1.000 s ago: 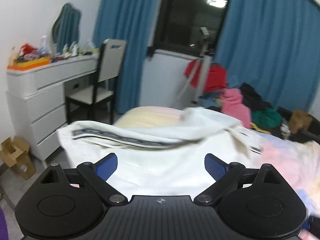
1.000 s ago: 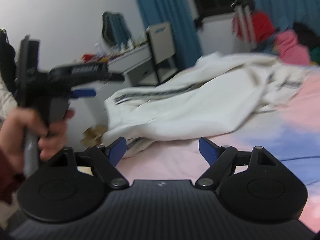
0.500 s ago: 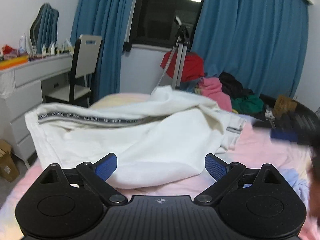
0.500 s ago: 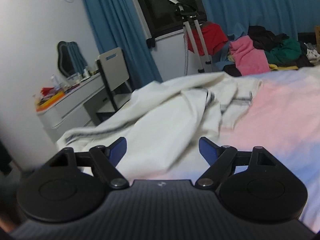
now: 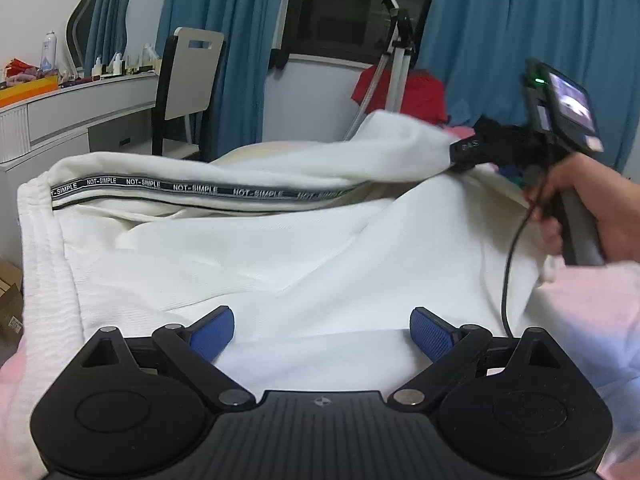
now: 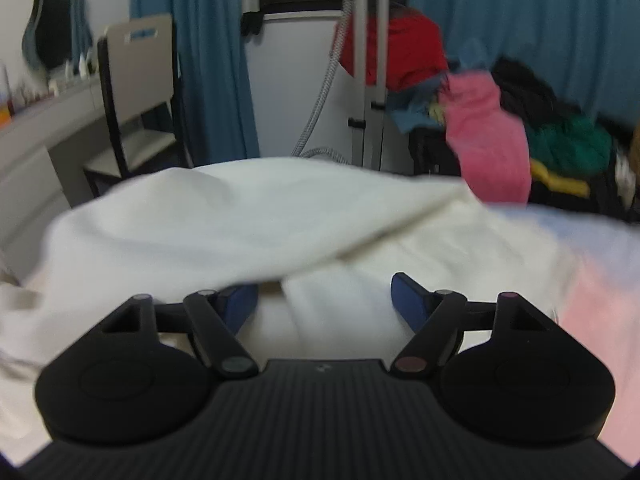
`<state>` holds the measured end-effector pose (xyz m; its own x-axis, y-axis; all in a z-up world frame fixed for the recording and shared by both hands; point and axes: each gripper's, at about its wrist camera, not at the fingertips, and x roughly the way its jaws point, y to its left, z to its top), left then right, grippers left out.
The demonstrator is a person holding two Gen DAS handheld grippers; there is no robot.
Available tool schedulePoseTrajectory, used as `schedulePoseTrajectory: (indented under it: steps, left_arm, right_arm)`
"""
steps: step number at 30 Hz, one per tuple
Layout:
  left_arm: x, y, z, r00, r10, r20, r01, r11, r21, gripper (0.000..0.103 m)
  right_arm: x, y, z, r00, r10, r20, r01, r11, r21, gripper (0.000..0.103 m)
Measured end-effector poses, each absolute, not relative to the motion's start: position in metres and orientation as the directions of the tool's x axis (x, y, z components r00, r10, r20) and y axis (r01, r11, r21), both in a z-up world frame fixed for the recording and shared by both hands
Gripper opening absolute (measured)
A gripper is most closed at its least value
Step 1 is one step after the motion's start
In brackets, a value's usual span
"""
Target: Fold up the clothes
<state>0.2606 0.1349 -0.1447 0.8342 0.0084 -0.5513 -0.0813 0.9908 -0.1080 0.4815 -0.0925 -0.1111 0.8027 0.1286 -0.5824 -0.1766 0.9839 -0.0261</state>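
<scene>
Blue curtains [image 5: 520, 40] hang behind a bed [image 5: 592, 312] covered in pink and pale blue, and the white garment [image 5: 280, 248] with a black lettered stripe lies spread over it. Beyond the garment sit a white desk [image 5: 80, 108] and a chair [image 5: 188, 76]. At the garment's near edge the left gripper [image 5: 322, 334] hovers, jaws wide apart and empty. Over the garment's far fold the right gripper [image 6: 324, 306] stands spread, cloth lying between its fingers, with the right hand [image 5: 592, 204] on its handle.

Blue curtains [image 5: 520, 40] frame a dark window [image 5: 352, 8]. A chair [image 5: 188, 80] stands beside a white dresser [image 5: 80, 108] carrying bottles, under a wavy mirror [image 5: 98, 20].
</scene>
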Motion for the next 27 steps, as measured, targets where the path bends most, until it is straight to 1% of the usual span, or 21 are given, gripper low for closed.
schedulePoseTrajectory:
  steps: [1,2,3,4,5,7,9,15,19,21,24,26,27]
  left_arm:
    - [0.261,0.138,-0.147,0.831,0.008,-0.556,-0.083,0.990,-0.110,0.096]
    - [0.262,0.141,-0.149,0.829,0.007,-0.560,-0.084,0.990,-0.113,0.096]
    - [0.263,0.143,-0.152,0.826,0.006,-0.564,-0.085,0.990,-0.115,0.096]
    - [0.263,0.144,-0.152,0.827,0.004,-0.562,-0.084,0.990,-0.116,0.096]
    - [0.262,0.144,-0.152,0.828,0.003,-0.560,-0.083,0.990,-0.118,0.096]
    - [0.262,0.144,-0.152,0.827,0.004,-0.562,-0.085,0.989,-0.118,0.096]
    - [0.262,0.145,-0.151,0.824,0.005,-0.567,-0.089,0.989,-0.120,0.096]
    - [0.245,0.138,-0.134,0.846,0.012,-0.534,-0.074,0.993,-0.094,0.096]
    - [0.230,0.134,-0.119,0.868,0.019,-0.496,-0.058,0.996,-0.063,0.096]
    - [0.222,0.135,-0.111,0.878,0.017,-0.477,-0.056,0.996,-0.068,0.096]
    - [0.206,0.138,-0.099,0.891,0.012,-0.454,-0.050,0.996,-0.070,0.096]
    - [0.194,0.137,-0.090,0.896,0.001,-0.443,-0.037,0.997,-0.073,0.096]
    - [0.189,0.137,-0.085,0.899,-0.006,-0.439,-0.030,0.997,-0.075,0.096]
  right_arm:
    - [0.489,-0.087,-0.116,0.806,0.106,-0.582,-0.168,0.984,-0.054,0.061]
    - [0.497,-0.084,-0.121,0.802,0.088,-0.591,-0.155,0.986,-0.064,0.056]
    - [0.502,-0.084,-0.126,0.794,0.080,-0.602,-0.140,0.989,-0.052,0.047]
    - [0.503,-0.086,-0.128,0.789,0.084,-0.609,-0.128,0.991,-0.029,0.035]
    - [0.503,-0.087,-0.129,0.787,0.088,-0.610,-0.118,0.993,-0.009,0.031]
    - [0.491,-0.092,-0.125,0.814,0.076,-0.576,-0.092,0.996,0.002,0.016]
    - [0.479,-0.101,-0.117,0.839,0.069,-0.539,-0.074,0.997,0.012,0.009]
    - [0.416,-0.149,-0.075,0.892,0.035,-0.452,-0.002,0.997,0.072,0.007]
    - [0.353,-0.193,-0.047,0.916,0.005,-0.401,0.055,0.989,0.137,0.007]
    - [0.315,-0.215,-0.036,0.927,-0.019,-0.375,0.084,0.984,0.159,0.007]
    - [0.264,-0.247,-0.034,0.927,-0.024,-0.374,0.112,0.970,0.215,0.007]
    - [0.233,-0.266,-0.041,0.919,-0.017,-0.394,0.130,0.957,0.261,0.006]
    - [0.220,-0.273,-0.046,0.911,-0.005,-0.411,0.132,0.950,0.281,0.003]
